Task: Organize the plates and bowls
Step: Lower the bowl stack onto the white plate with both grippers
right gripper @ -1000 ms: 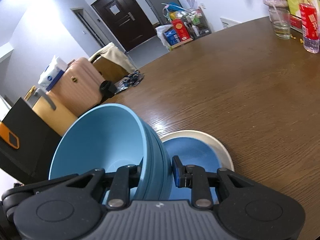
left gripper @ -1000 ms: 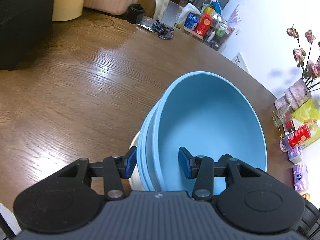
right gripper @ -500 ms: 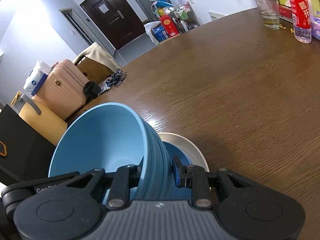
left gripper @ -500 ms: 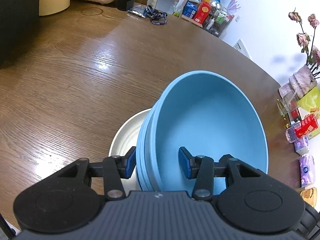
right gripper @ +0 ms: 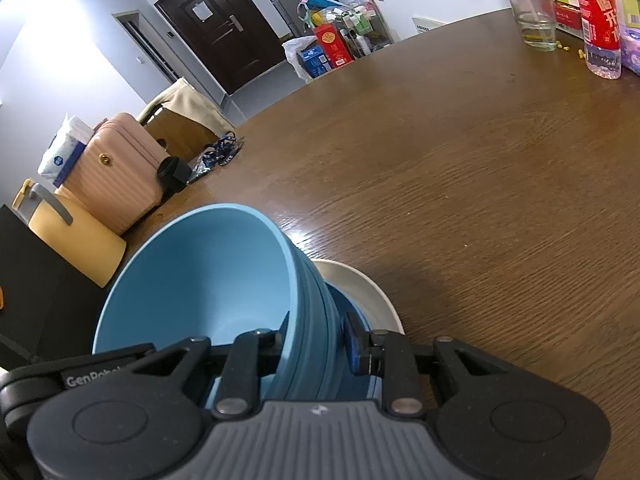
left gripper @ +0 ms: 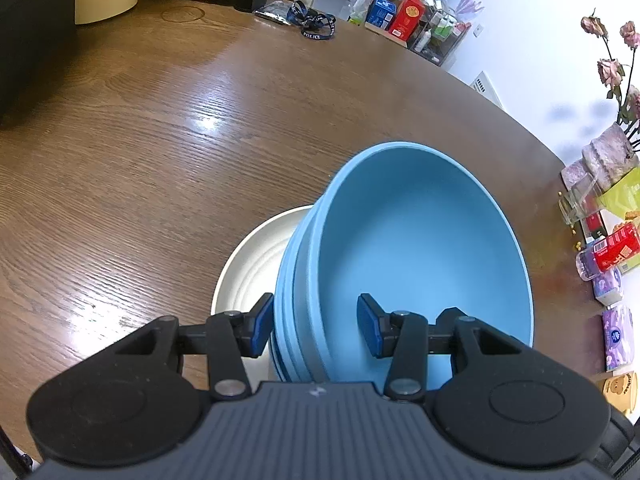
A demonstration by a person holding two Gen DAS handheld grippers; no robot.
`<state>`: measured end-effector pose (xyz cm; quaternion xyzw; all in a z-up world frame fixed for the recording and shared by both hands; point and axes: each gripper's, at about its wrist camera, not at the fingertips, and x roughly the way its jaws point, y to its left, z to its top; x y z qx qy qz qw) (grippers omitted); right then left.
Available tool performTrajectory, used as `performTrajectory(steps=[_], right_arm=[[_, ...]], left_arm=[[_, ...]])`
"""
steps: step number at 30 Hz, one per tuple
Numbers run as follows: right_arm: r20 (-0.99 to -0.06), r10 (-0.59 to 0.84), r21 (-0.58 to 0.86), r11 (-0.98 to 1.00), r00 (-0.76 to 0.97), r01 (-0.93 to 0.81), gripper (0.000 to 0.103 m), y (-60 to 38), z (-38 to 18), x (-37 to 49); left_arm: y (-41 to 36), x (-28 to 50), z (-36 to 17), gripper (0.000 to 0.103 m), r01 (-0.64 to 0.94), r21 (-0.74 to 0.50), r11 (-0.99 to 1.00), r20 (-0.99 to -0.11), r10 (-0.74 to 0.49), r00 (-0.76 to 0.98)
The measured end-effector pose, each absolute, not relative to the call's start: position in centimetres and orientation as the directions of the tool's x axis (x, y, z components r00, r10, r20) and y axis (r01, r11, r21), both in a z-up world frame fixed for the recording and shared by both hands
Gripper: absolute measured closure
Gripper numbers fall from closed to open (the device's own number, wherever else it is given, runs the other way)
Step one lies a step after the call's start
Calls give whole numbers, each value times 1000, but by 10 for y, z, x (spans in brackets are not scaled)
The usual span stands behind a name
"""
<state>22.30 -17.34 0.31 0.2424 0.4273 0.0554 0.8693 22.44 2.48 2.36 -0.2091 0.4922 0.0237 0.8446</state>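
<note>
Matt blue plastic-looking bowls [left gripper: 420, 248], smooth cream plate [left gripper: 256, 264] catching soft light, glossy grained wooden table [left gripper: 160, 152] gleaming, clear drinking glass [right gripper: 534, 20].

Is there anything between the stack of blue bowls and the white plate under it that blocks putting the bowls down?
Nothing visible blocks it. The blue bowls, held at the rim by the left gripper and the right gripper, hang tilted over the white plate. A darker blue dish lies in that plate.
</note>
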Motion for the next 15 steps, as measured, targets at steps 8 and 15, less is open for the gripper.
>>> performTrajectory(steps=[8,15], right_arm=[[-708,321,478,873,630,93,77,-177,0,224],[-673,358,518,853,647,67,59,-182,6,217]], left_arm=[[27,222,22,54,-228,-354,907,-829,-192,525],[27,214,31,34,-198,-370,908,-800,-202,565]])
